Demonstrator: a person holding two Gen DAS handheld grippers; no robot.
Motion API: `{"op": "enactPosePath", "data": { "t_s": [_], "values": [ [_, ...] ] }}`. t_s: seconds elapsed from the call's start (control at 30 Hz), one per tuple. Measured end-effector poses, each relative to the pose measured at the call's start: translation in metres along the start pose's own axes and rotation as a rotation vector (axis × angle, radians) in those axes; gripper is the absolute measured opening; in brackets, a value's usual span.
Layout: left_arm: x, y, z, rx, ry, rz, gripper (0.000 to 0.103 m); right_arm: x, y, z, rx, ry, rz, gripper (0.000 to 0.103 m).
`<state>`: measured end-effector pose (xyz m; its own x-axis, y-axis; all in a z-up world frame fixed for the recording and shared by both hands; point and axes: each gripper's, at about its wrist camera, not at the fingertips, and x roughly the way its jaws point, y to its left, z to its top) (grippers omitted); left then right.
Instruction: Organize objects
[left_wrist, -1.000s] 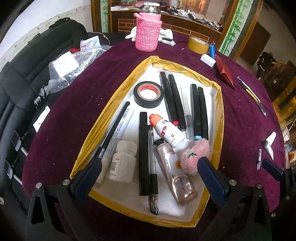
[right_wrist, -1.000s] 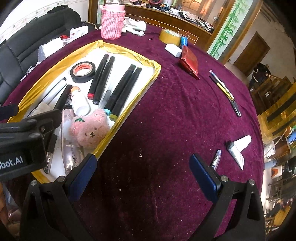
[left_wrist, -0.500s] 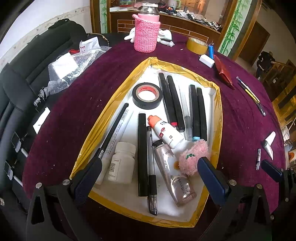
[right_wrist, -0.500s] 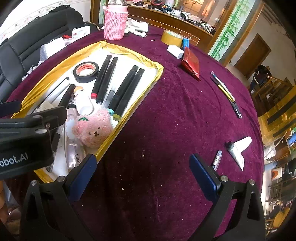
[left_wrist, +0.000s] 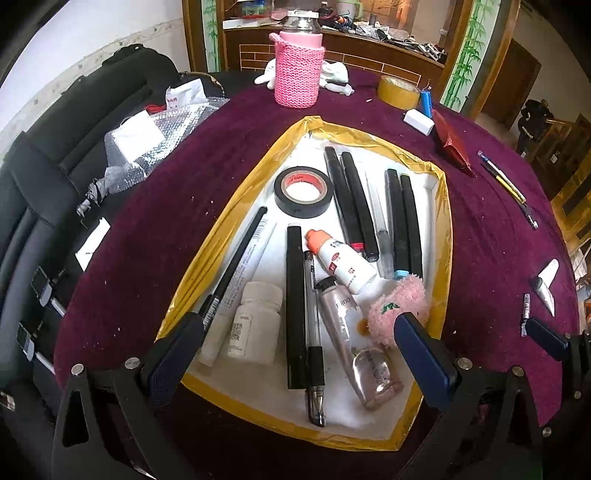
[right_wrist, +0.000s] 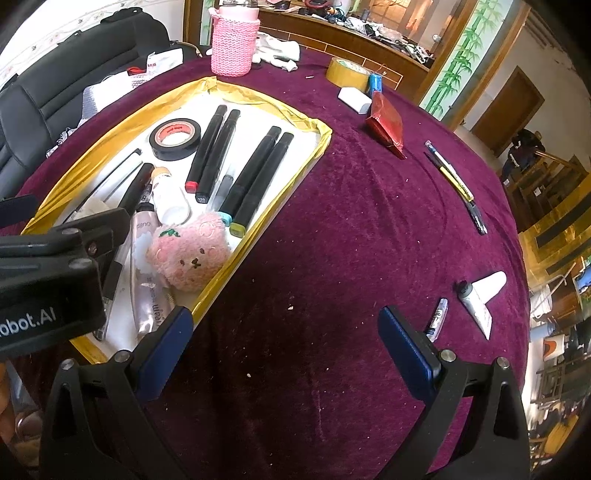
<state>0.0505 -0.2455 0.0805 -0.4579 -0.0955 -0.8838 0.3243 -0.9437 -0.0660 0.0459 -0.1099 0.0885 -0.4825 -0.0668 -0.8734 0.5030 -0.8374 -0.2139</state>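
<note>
**Tray:** shallow white tray with a crinkled gold foil rim (left_wrist: 445, 221), on the left half of the maroon velvet tablecloth (right_wrist: 332, 258). It takes the sorted goods.

**Contents:**
- black roll of electrical tape (left_wrist: 303, 192), far end
- two pairs of long black marker pens (left_wrist: 354, 206), right of the tape
- white squeeze bottle with an orange cap (left_wrist: 343, 258), middle
- white plastic pill bottle (left_wrist: 255, 321), near left
- clear cosmetic tube with a black cap (left_wrist: 354, 339), near
- pink plush bear (right_wrist: 188, 254), near right corner, against the rim

**Change over the last second:** none in the contents. Every piece lies as it did in the earlier views, and only the two cameras have drifted a little.

**Left gripper** (left_wrist: 297, 325): blue pads spread wide, nothing between them, poised over the near end of the tray.

**Right gripper** (right_wrist: 286, 317): likewise spread and empty, over bare cloth just right of the tray.

**Loose on the cloth, right side:**
- short clear pen refill (right_wrist: 437, 319), just beyond the right pad
- white tube with a black cap (right_wrist: 478, 295), beside the refill
- yellow and blue pens (right_wrist: 454, 184), further off
- red foil packet (right_wrist: 386, 123), far
- white eraser (right_wrist: 354, 99), far
- blue battery (right_wrist: 376, 82), far
- yellow tape roll (right_wrist: 347, 72), far

**Judgement:** no item is in transit, so this is a pause between placements. The refill looks the likeliest next pick for the right gripper. The job seems past halfway, with seven kinds of loose goods still outstanding
</note>
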Motion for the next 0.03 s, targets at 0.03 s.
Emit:
{"op": "enactPosePath", "data": {
  "t_s": [0.03],
  "values": [
    [0.0004, 0.0008, -0.0004, -0.007, 0.005, -0.004, 0.101, -0.0002, -0.0001, -0.0004, -0.001, 0.0, 0.001, 0.101]
  ]
}}
